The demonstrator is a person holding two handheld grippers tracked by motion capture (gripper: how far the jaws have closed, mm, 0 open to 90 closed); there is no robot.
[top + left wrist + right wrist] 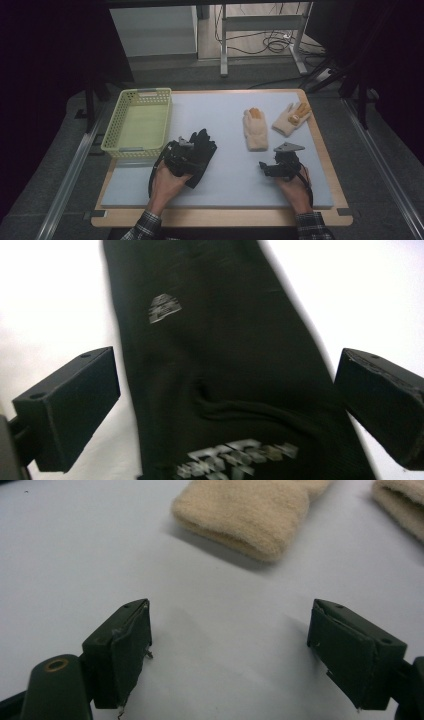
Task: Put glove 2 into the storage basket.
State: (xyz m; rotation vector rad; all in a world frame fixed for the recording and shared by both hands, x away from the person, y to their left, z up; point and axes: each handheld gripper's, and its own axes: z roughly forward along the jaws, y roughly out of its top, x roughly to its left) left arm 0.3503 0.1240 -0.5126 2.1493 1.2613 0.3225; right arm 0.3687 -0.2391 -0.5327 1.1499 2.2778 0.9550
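Black glove (225, 365): smooth matt knit w/ glossy print; beige glove (245, 515): fuzzy fleece.

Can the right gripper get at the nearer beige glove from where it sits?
Probably yes. The right gripper has its jaws wide open with nothing between them, and only bare mat lies between it and the cuff of the beige glove.

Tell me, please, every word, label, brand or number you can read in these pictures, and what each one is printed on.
Small silver-grey print, upper part of the black glove: a logo-like mark, too blurred to read.
Larger silver-grey print, near the black glove's lower edge: lettering of some kind, too blurred to read.
Two cream gloves, yellow basket: no readable text.
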